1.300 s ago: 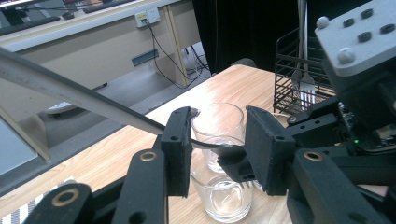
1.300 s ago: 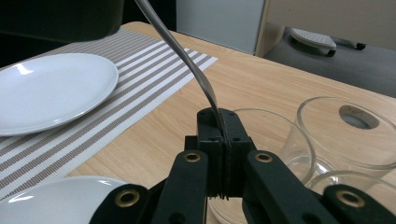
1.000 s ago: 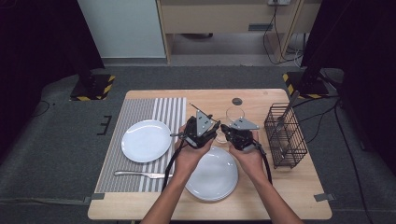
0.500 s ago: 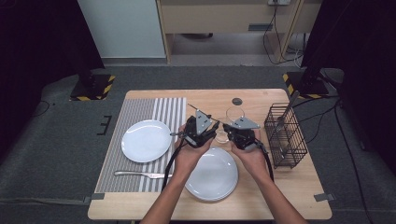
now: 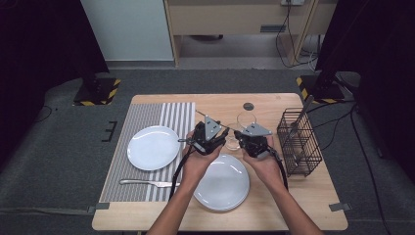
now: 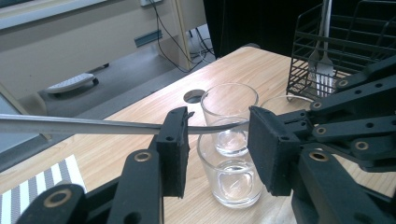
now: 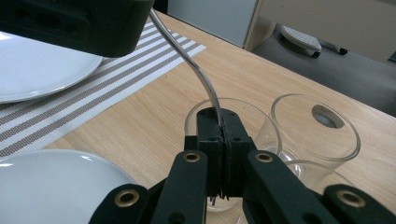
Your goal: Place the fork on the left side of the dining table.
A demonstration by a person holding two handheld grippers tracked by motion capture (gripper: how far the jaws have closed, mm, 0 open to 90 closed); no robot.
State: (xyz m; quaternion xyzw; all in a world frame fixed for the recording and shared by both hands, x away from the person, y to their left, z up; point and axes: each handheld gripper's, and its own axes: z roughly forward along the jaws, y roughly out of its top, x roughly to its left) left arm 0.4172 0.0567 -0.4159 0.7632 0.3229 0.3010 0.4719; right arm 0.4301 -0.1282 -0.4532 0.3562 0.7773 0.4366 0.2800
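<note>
Metal utensil (image 6: 93, 126) is mid hand-over above the table, just over the drinking glasses (image 6: 229, 172). Its type is unclear; small prongs under the jaws in the right gripper view hint at a fork. The right gripper (image 7: 222, 119) is clamped tight on its head end. The left gripper (image 6: 217, 126) has its jaws standing apart, and the handle crosses the gap and touches the left pad tip, not pinched.

Progress, as I judge it: pickup done, transfer between grippers half done, laying the piece down left. Partly set already are the striped placemat (image 5: 147, 117), with a white plate (image 5: 153, 147) on it and one cutlery piece (image 5: 144, 182) along its near edge. A second plate (image 5: 222, 183) sits on bare wood under the hands. The black wire caddy (image 5: 298, 142) at right holds another fork (image 6: 321, 65).

Surface: light wooden table (image 5: 293, 200) with a round cable hole (image 5: 248, 105) at the far edge. Room: grey carpet, a pale cabinet behind, loose cables, dark stands on yellow-black striped feet (image 5: 98, 95).
</note>
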